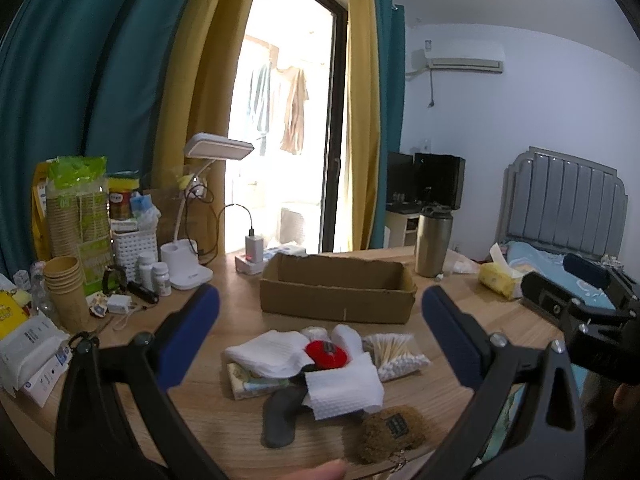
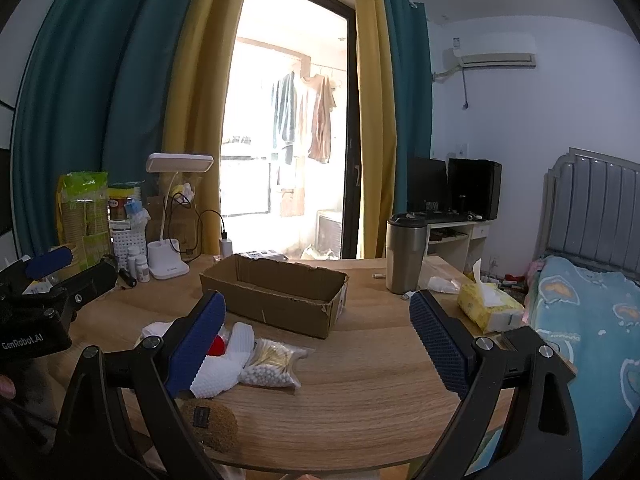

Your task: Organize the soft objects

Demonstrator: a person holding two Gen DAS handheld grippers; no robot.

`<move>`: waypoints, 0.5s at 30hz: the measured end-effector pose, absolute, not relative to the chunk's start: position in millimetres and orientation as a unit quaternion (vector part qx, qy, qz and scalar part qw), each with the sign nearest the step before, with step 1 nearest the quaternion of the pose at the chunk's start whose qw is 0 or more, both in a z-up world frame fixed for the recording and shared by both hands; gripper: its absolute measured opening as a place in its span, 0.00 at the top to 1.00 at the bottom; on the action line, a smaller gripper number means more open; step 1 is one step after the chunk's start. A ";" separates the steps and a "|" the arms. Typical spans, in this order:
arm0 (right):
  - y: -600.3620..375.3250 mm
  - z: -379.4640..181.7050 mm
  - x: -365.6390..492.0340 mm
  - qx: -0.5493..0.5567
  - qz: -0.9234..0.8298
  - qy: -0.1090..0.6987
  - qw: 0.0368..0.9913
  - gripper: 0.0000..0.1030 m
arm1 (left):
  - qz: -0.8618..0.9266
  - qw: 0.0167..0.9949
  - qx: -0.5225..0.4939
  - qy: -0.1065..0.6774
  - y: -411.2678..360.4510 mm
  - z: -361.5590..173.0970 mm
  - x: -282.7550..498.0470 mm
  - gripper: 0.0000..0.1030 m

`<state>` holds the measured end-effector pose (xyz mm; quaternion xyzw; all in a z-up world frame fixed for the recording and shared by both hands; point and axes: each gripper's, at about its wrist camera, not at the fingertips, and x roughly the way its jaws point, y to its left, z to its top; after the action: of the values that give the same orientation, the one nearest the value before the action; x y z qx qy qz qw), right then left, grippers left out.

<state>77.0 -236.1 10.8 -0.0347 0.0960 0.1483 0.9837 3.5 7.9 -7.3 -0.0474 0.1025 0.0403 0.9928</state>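
the left gripper (image 1: 320,334), a black frame with blue ribbed pads, hangs over the near part of the table with its fingers spread wide and nothing between them. the right gripper (image 2: 318,338), of the same black and blue make, is likewise wide apart and holds nothing, hovering above bare wood to the right of the pile.

between the left gripper's fingers, on the round light wooden table (image 1: 224,312), lies the heap of soft things: a folded white ribbed sock (image 1: 272,354) at the left, a small red round cloth item (image 1: 326,354) on the middle of the heap, a white waffle-textured cloth square (image 1: 344,394) in front of it, and a dark grey sock (image 1: 280,416) poking out below toward the near edge. a flat pale printed tissue packet (image 1: 252,384) shows under the white sock. a brown fuzzy plush piece with a dark label (image 1: 394,432) sits at the near rim, just beside the waffle cloth. a clear plastic bag of cotton swabs (image 1: 396,356) touches the heap's right side.

behind the pile, apart from it, stands an open shallow brown cardboard box (image 1: 336,300), with nothing visible inside. farther back to the right are a steel tumbler with a dark lid (image 1: 433,242) and a yellow pack of tissues (image 1: 498,280). at the left rear stand a white desk lamp (image 1: 192,264) and a stack of brown paper cups (image 1: 66,286).
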 end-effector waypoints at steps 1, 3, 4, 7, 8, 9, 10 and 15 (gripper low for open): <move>-235.9 10.5 76.9 -0.034 0.148 0.096 0.984 0.07 | 0.040 0.993 -0.048 0.103 8.4 -7.6 3.7 0.01; -236.6 11.4 77.6 -0.029 0.148 0.099 0.984 0.07 | 0.041 0.993 -0.048 0.104 7.7 -8.3 3.9 0.01; -236.7 11.5 78.1 -0.028 0.148 0.100 0.983 0.07 | 0.041 0.993 -0.048 0.104 7.7 -8.6 3.6 0.01; -236.1 11.0 79.0 -0.028 0.147 0.102 0.983 0.07 | 0.041 0.992 -0.051 0.107 8.9 -9.6 4.3 0.01; -236.4 10.9 80.0 -0.027 0.147 0.103 0.983 0.07 | 0.043 0.992 -0.052 0.108 8.6 -10.1 4.1 0.01; -237.2 10.4 80.3 -0.026 0.147 0.104 0.983 0.07 | 0.043 0.992 -0.053 0.109 9.1 -10.2 4.6 0.01; -237.3 10.5 80.5 -0.025 0.146 0.104 0.983 0.07 | 0.043 0.992 -0.054 0.110 8.7 -10.2 4.9 0.01; -238.8 8.0 81.2 -0.026 0.148 0.108 0.983 0.07 | 0.043 0.992 -0.053 0.110 9.6 -9.3 5.7 0.01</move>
<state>81.2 -238.8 8.0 -0.0257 0.1078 0.1479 0.9828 5.7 9.6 -9.3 -0.0531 0.1098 0.0427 0.9916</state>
